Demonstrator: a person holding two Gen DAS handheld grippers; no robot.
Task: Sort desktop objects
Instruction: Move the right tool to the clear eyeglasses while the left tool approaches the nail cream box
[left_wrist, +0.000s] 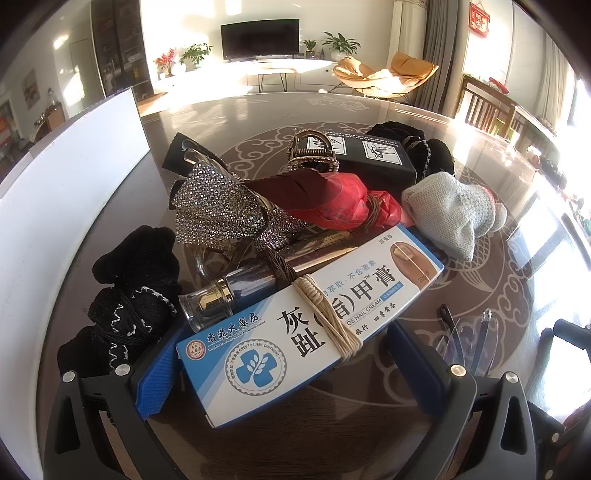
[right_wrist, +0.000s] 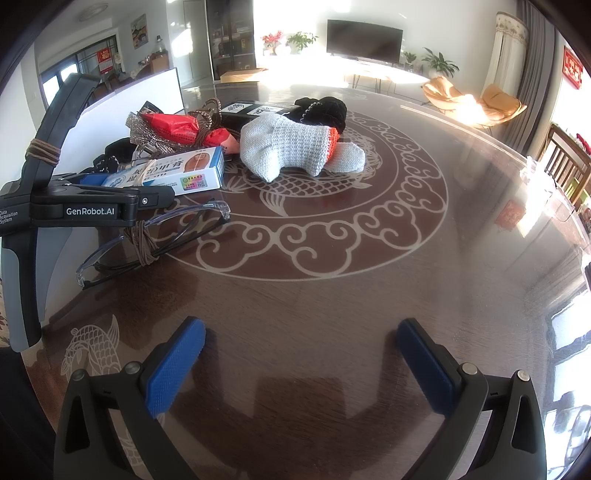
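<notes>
Barely started: left gripper (left_wrist: 291, 369) has its jaws around the blue-white ointment box (left_wrist: 314, 321) but not clearly clamped, at the near edge of the clutter on the table (right_wrist: 332, 295). Right gripper (right_wrist: 301, 365) hangs wide, empty. Left unsorted: one box, one grey knit glove (right_wrist: 291, 147), one pair of clear glasses (right_wrist: 155, 236), two black pouches.

Two black scrunchies (left_wrist: 125, 314), two boxes (left_wrist: 310, 314), one knit glove (left_wrist: 450, 214), one glasses (right_wrist: 155, 236).
</notes>
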